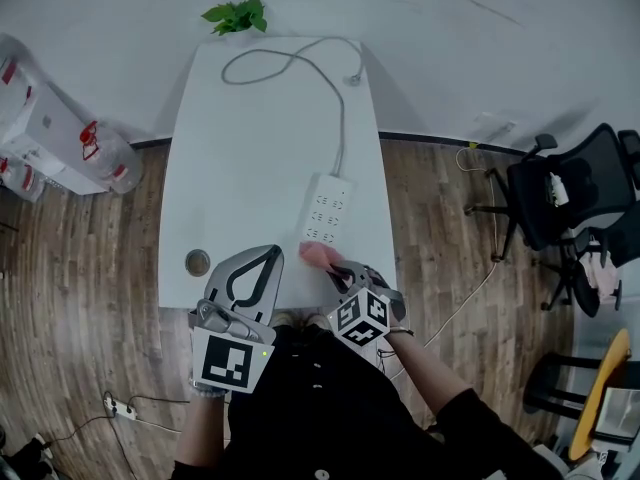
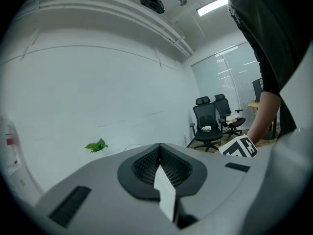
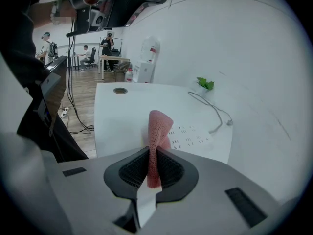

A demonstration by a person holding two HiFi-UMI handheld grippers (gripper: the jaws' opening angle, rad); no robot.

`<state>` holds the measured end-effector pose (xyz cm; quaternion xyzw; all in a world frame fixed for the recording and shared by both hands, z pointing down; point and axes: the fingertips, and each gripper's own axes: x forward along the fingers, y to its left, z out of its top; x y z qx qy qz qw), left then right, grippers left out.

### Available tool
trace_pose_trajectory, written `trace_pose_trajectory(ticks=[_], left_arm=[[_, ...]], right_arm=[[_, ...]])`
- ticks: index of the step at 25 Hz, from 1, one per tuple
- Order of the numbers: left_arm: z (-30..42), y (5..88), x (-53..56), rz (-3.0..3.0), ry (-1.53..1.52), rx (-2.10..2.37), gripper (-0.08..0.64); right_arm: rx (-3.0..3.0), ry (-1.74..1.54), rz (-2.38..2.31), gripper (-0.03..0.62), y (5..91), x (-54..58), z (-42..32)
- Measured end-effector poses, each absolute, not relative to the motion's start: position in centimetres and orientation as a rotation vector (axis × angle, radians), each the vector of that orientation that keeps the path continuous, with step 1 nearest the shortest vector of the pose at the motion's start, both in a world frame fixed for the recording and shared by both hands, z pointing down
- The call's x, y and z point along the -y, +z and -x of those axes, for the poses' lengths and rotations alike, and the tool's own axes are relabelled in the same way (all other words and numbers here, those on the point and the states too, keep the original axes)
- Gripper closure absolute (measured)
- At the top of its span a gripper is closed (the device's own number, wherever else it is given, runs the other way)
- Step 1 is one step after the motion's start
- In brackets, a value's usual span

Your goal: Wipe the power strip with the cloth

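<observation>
A white power strip [image 1: 327,209] lies on the white table [image 1: 240,168], its grey cable [image 1: 338,108] looping toward the far end. The pink cloth [image 1: 320,256] hangs just at the strip's near end, and my right gripper [image 1: 340,271] is shut on it. In the right gripper view the cloth [image 3: 157,136] stands up from between the closed jaws, with the power strip [image 3: 193,135] beyond it. My left gripper [image 1: 270,255] hovers over the table's near edge, left of the cloth, shut and holding nothing; its own view points at the wall.
A small round metal disc [image 1: 197,262] sits on the table near the left front corner. A green plant sprig [image 1: 238,14] lies at the table's far end. Office chairs [image 1: 570,203] stand to the right, water bottles [image 1: 100,153] to the left.
</observation>
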<state>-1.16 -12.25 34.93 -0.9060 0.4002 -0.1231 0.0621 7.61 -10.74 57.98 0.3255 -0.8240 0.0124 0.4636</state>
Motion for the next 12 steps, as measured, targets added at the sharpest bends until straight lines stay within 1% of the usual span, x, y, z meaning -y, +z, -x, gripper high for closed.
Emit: trace_pose_trajectory(ticks=[12], left_arm=[[1.6, 35.1, 12.9, 2.73, -0.378, -1.234, 0.546]], right_arm=[[1.975, -0.06, -0.978, 0.532, 53.5, 17.4, -12.3]])
